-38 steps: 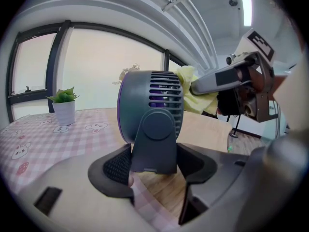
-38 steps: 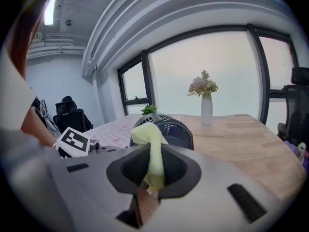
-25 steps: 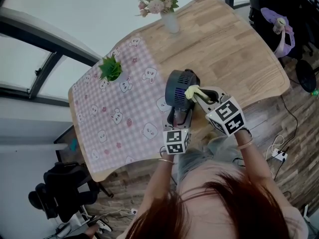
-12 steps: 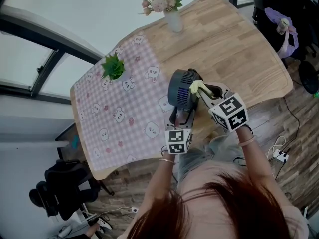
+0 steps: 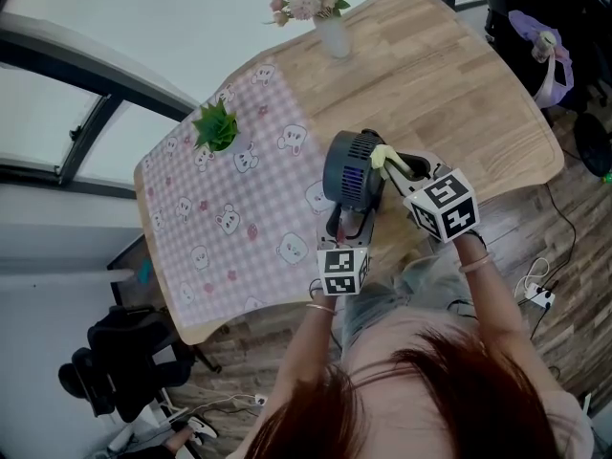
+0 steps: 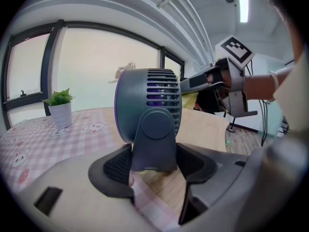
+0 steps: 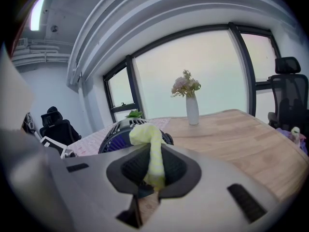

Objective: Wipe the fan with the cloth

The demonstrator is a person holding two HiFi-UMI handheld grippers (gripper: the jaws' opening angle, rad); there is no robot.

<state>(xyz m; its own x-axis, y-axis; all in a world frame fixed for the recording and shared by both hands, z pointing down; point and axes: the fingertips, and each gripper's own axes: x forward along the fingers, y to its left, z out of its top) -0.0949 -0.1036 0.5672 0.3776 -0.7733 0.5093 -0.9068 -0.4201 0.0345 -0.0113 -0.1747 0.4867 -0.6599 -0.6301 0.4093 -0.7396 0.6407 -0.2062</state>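
Clamping the fan (image 6: pixel 147 100) by its stand, the left gripper (image 6: pixel 155 164) has both jaws pressed against the stand's sides. The fan stands upright near the table's (image 5: pixel 449 94) front edge, at the tablecloth's (image 5: pixel 220 228) border. At the fan's 3 o'clock, the right gripper (image 7: pixel 152 170) is clenched on the yellow cloth (image 7: pixel 150 149), whose free end lies against the fan's housing. Farther off, a plant (image 5: pixel 214 127) sits at 10 o'clock and a vase (image 5: pixel 332 38) at 12 o'clock.
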